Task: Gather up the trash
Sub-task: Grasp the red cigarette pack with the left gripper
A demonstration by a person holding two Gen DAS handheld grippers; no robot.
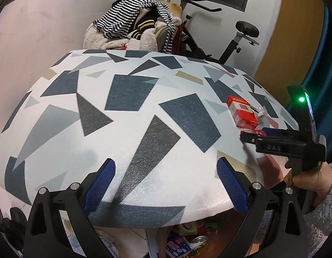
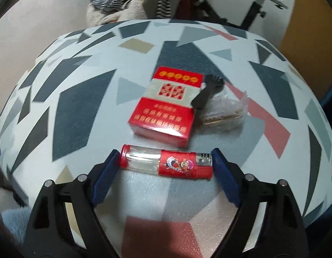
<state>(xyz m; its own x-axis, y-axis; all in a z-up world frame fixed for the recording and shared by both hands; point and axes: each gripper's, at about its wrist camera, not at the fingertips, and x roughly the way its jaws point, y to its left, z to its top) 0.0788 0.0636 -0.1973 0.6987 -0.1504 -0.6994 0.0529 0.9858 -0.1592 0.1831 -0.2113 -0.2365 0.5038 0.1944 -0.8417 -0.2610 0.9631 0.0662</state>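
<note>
The right gripper (image 2: 165, 167), jaws wide, sits around the red lighter (image 2: 166, 164) lying on the patterned table (image 2: 80, 99), so next it should squeeze gently, while the left gripper (image 1: 166, 182) hangs open and empty.

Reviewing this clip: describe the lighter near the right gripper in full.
The lighter lies flat on the patterned tablecloth, lengthwise between the right gripper's open blue fingers. Clear plastic tank with red cap, red printed sleeve, silver metal head. Contact with the pads is unclear. The red cigarette pack lies just beyond it.
</note>
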